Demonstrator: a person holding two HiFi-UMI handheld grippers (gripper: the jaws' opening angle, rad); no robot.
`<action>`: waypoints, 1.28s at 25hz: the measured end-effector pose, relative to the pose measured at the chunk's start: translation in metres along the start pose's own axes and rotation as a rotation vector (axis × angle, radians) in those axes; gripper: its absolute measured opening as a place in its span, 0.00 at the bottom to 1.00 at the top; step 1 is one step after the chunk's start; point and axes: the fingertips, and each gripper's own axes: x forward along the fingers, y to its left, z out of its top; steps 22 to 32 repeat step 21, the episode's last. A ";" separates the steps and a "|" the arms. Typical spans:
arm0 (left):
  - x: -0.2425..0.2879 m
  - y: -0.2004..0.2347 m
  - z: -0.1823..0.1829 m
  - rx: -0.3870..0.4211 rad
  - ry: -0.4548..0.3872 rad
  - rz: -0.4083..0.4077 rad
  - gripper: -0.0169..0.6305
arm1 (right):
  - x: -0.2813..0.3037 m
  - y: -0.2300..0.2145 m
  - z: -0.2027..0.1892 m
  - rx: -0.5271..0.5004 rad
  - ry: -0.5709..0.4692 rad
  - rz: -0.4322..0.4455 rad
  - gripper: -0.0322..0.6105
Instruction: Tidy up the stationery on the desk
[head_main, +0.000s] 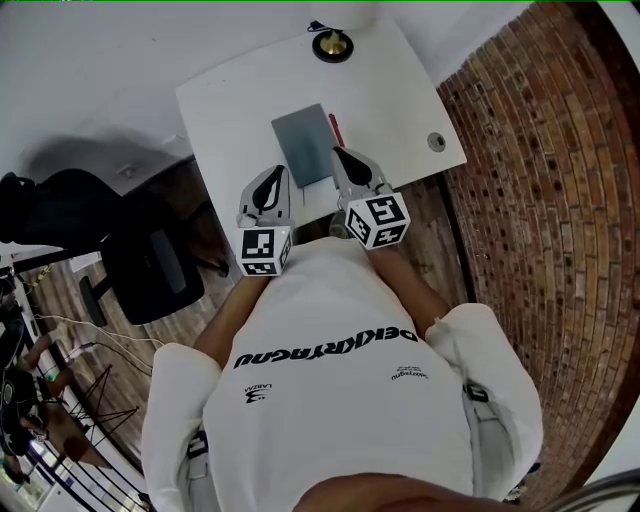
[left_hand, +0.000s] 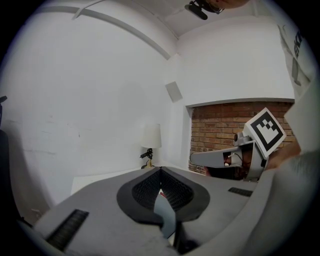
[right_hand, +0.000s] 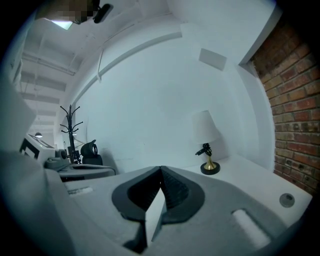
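A grey notebook (head_main: 304, 145) lies flat on the white desk (head_main: 390, 100), with a red pen (head_main: 337, 129) along its right edge. My left gripper (head_main: 276, 173) hovers at the notebook's near left corner, jaws shut and holding nothing. At the near right corner, just short of the pen, my right gripper (head_main: 338, 153) is also shut and empty. In the left gripper view the jaw tips (left_hand: 160, 170) meet, and a sliver of notebook (left_hand: 165, 215) shows below them. The right gripper view shows its tips (right_hand: 161, 170) closed above bare desk.
A lamp with a brass base (head_main: 332, 44) stands at the desk's far edge. A round cable hole (head_main: 436, 141) sits near the right edge, beside a brick wall (head_main: 540, 170). A black office chair (head_main: 150, 265) stands to the left of the desk.
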 end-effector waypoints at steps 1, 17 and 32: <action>0.000 0.000 0.000 0.000 0.000 -0.001 0.02 | -0.001 0.000 0.000 -0.002 0.000 0.000 0.04; 0.000 0.004 -0.010 -0.014 0.022 -0.007 0.02 | -0.001 0.001 -0.011 -0.015 0.032 -0.022 0.04; 0.000 0.007 -0.012 -0.016 0.027 -0.001 0.02 | 0.000 0.001 -0.011 -0.018 0.031 -0.029 0.04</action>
